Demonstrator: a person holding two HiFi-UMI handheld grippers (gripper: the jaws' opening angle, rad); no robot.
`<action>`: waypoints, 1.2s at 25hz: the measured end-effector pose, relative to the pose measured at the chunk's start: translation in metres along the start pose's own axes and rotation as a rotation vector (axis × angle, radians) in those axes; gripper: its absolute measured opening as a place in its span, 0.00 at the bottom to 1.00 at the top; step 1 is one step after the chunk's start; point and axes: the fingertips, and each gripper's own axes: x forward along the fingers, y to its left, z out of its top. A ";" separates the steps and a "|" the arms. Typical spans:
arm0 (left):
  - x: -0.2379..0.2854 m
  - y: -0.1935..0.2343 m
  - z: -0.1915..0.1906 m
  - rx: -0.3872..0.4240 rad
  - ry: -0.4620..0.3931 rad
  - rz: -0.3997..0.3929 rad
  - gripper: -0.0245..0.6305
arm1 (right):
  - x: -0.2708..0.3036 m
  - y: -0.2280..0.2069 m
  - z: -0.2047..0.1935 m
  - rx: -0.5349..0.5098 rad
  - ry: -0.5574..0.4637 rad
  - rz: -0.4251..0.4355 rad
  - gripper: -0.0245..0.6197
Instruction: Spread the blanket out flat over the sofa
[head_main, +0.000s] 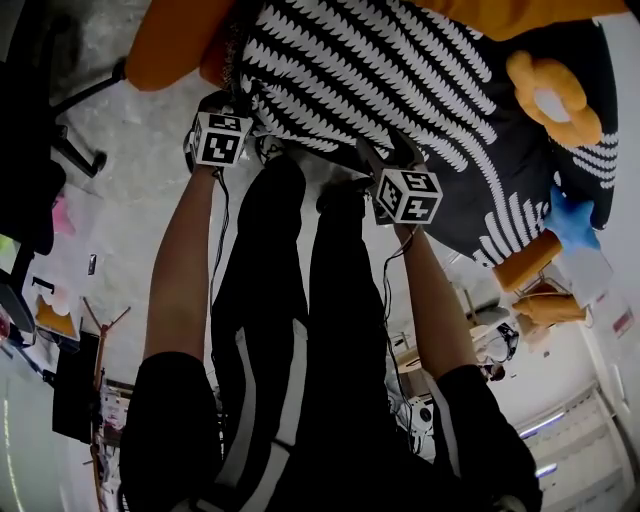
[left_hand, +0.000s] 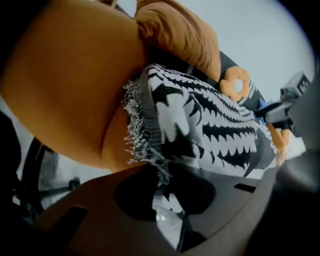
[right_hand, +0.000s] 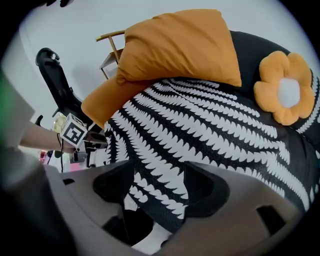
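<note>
A black blanket with white leaf stripes (head_main: 400, 80) lies over the dark sofa (head_main: 605, 60), between orange cushions. My left gripper (head_main: 234, 106) is at the blanket's left front corner. In the left gripper view the fringed corner (left_hand: 150, 145) runs down between the jaws of the left gripper (left_hand: 162, 187), which is shut on it. My right gripper (head_main: 386, 152) is at the front edge further right. In the right gripper view a fold of the blanket (right_hand: 200, 130) fills the gap of the right gripper (right_hand: 157, 187), shut on it.
An orange cushion (right_hand: 175, 45) rests at the sofa's back and another orange cushion (head_main: 180, 40) at its left end. An orange flower pillow (head_main: 553, 97) and a blue star pillow (head_main: 572, 222) lie at the right. A black office chair (head_main: 40, 110) stands on the left. The person's legs stand close to the sofa front.
</note>
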 end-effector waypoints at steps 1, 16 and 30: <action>-0.001 0.002 0.001 0.051 0.010 0.026 0.12 | 0.001 0.001 0.000 0.001 -0.001 0.001 0.53; -0.067 0.164 0.000 -0.058 -0.051 0.433 0.09 | 0.021 -0.009 -0.017 -0.006 0.029 -0.020 0.53; -0.048 -0.027 -0.012 0.009 -0.040 0.056 0.35 | -0.028 -0.045 -0.088 0.318 -0.093 -0.167 0.56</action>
